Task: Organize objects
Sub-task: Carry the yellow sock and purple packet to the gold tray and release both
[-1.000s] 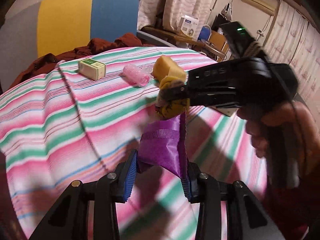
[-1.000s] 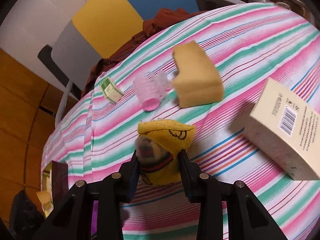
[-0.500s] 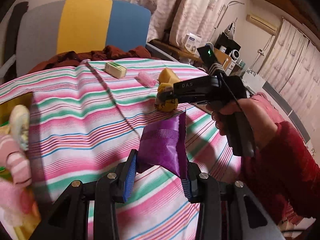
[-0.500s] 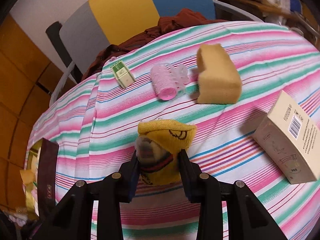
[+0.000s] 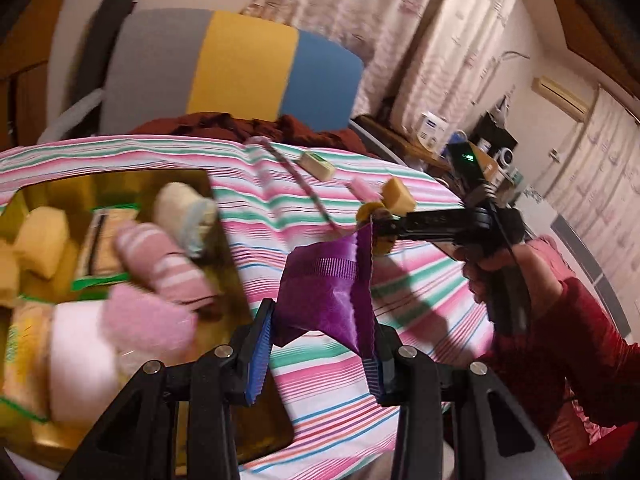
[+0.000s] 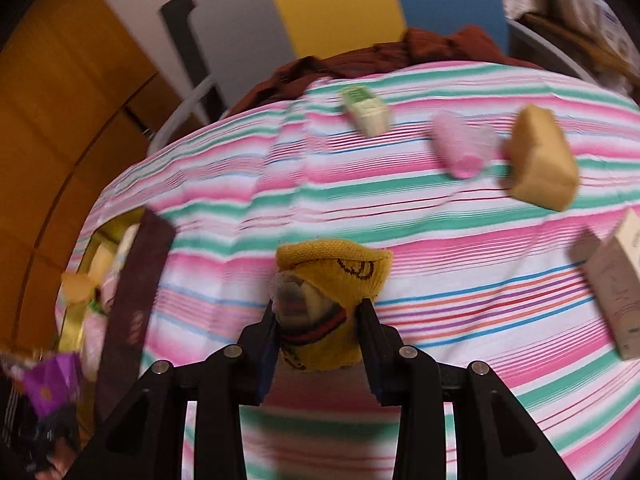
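Pale patterned curtains close off the far side of the room, and a chair back in grey, yellow and blue panels stands behind the bench, with a dark red cloth bunched at its foot. The bench wears a cloth striped pink, green and white. At its left end sits a gold box crowded with rolled socks and sponges, blurred. Loose on the stripes lie a beige carton, a tan sponge, a pink hair roller and a small green-and-white box. The left gripper has its fingers clamped on a shiny purple packet, held above the bench beside the gold box. The right gripper has its fingers clamped on a rolled yellow sock, lifted above the stripes.
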